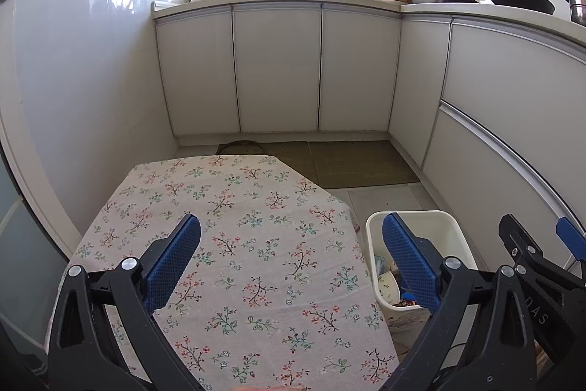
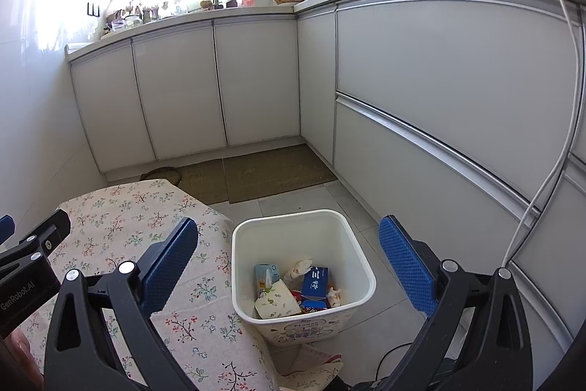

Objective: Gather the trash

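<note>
Right wrist view: into the white square plastic bin [image 2: 360, 275] on the grey floor tiles, just beside the floral-clothed table [image 2: 121, 218]; blue cartons, crumpled tissue and a flowered paper cup [image 2: 277, 299] inside (mostly hidden in left wrist view). Right gripper [image 2: 289, 266] spread wide above the bin, holding nothing. Left gripper [image 1: 291, 262] equally wide, empty, over the table's edge.

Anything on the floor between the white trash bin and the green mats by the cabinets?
Nothing: in the right wrist view, only bare grey tile lies between the white plastic trash bin and the green woven mats.
</note>
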Tool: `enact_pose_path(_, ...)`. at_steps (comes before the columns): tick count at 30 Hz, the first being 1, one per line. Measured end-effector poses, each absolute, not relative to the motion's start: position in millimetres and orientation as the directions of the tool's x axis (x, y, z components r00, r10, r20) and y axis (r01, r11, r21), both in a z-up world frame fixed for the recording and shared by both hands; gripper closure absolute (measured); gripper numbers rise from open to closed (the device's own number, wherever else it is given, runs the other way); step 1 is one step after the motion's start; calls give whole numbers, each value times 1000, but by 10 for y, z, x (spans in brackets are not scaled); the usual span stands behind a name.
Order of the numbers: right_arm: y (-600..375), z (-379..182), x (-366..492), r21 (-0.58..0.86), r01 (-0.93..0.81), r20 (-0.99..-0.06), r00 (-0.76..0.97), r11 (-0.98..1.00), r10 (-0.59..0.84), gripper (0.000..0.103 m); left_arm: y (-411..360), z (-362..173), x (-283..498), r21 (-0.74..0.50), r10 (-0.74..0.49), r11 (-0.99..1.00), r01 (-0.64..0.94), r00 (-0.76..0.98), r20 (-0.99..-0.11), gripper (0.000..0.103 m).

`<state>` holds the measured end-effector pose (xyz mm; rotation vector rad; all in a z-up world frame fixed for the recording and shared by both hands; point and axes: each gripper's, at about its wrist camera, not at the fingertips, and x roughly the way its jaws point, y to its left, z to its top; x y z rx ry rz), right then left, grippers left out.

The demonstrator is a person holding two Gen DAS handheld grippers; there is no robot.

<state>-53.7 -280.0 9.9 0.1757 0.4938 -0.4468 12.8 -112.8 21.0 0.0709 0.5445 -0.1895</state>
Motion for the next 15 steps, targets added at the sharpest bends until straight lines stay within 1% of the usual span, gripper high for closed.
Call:
enact_pose_path(2, -2805, 101, -538, 56, 454, -494, 787, 889, -371, 7, -1130, 211, 129, 16, -162, 980, 200, 840, -518, 8)
enact_pose_path(6, -2805, 91, -529, 53, 454, -499, 783, 889, -370, 7, -1135, 200, 137, 20, -164, 979, 204, 840, -517, 14)
enact_pose_path(11, -2794, 82, -519, 53, 456, -504, 780, 888, -370, 7, -1129, 198, 147, 16, -165, 979, 202, 839, -519, 16)
enact_pose_path(15, -2793, 83, -522, 55, 457, -504, 780, 888, -371, 7, -1145, 192, 133, 19, -174, 977, 213, 840, -514, 23)
